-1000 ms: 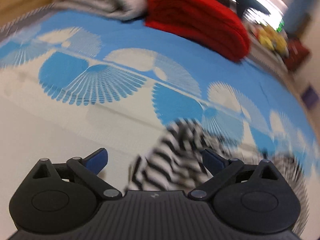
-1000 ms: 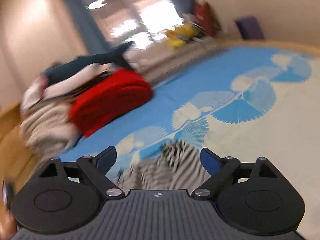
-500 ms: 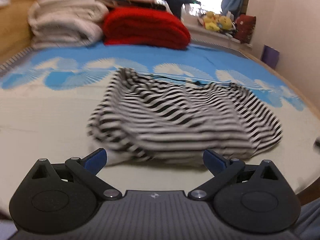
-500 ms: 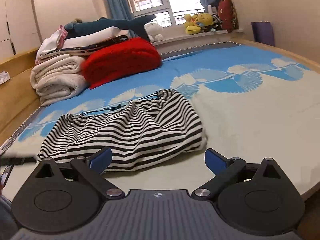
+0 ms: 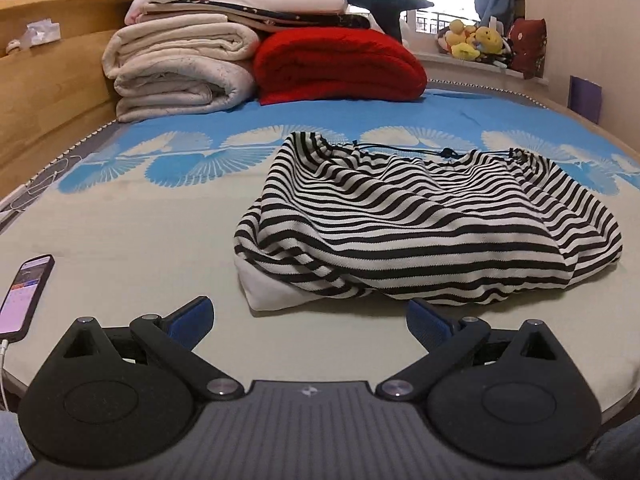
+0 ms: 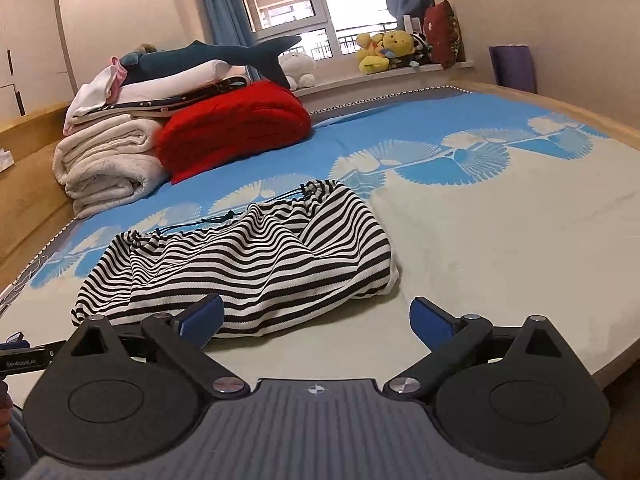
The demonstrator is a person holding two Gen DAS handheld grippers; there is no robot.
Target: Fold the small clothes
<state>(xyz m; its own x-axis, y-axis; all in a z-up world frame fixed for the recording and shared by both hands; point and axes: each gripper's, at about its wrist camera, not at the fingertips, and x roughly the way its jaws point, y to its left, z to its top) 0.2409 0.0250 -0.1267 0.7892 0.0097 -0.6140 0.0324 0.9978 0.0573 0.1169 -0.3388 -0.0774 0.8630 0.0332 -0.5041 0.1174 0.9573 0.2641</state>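
A black-and-white striped garment (image 5: 424, 224) with a black drawstring lies rumpled on the bed, a white inner edge showing at its near left corner. It also shows in the right wrist view (image 6: 248, 268). My left gripper (image 5: 310, 316) is open and empty, held back near the bed's front edge, just short of the garment. My right gripper (image 6: 316, 316) is open and empty, also near the front edge, its left fingertip (image 6: 202, 316) in front of the garment's near hem.
A phone (image 5: 24, 292) with a lit screen lies at the front left of the bed. Folded white blankets (image 5: 180, 68), a red blanket (image 5: 340, 64) and a shark plush (image 6: 216, 56) are stacked at the far end. A wooden bed frame (image 5: 44, 92) runs along the left.
Both grippers have pulled back from close over the garment to the bed's front edge. The garment now lies spread out on the bed, let go. The views have steadied.
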